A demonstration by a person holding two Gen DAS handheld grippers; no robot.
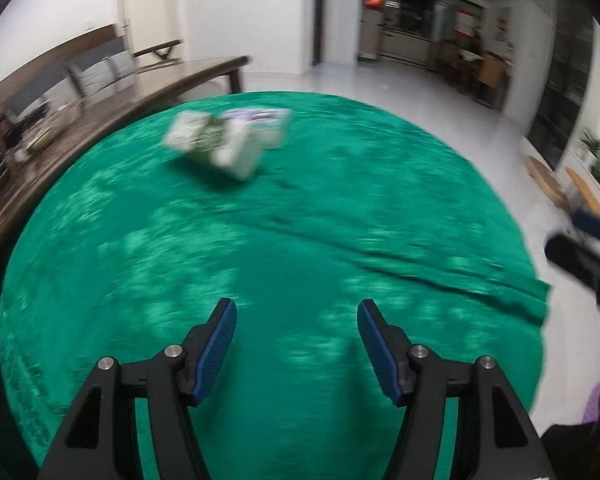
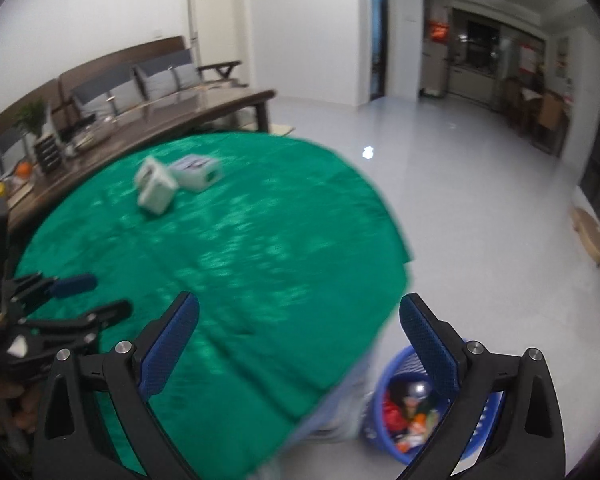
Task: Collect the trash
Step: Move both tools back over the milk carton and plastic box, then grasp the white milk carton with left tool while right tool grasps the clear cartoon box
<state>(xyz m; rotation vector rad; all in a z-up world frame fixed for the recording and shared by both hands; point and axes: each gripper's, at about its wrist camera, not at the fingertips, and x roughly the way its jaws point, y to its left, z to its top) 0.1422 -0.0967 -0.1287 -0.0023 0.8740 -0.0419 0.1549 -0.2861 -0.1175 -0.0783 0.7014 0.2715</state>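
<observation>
Two crumpled cartons lie together at the far side of the green-clothed table [image 1: 300, 248]: a green and white one [image 1: 212, 144] and a white and purple one [image 1: 266, 124]. They also show in the right wrist view, the green and white one [image 2: 154, 186] beside the white and purple one [image 2: 198, 172]. My left gripper [image 1: 296, 312] is open and empty over the near part of the cloth. My right gripper [image 2: 300, 312] is open and empty at the table's right edge, above a blue trash basket [image 2: 416, 404] on the floor holding several pieces of trash.
A long dark wooden table [image 2: 148, 116] with small items stands behind the green table, and a sofa [image 2: 140, 80] is behind that. The right gripper shows at the right edge of the left wrist view [image 1: 580, 248]; the left gripper shows at the left of the right wrist view [image 2: 60, 308]. White floor [image 2: 460, 208] lies to the right.
</observation>
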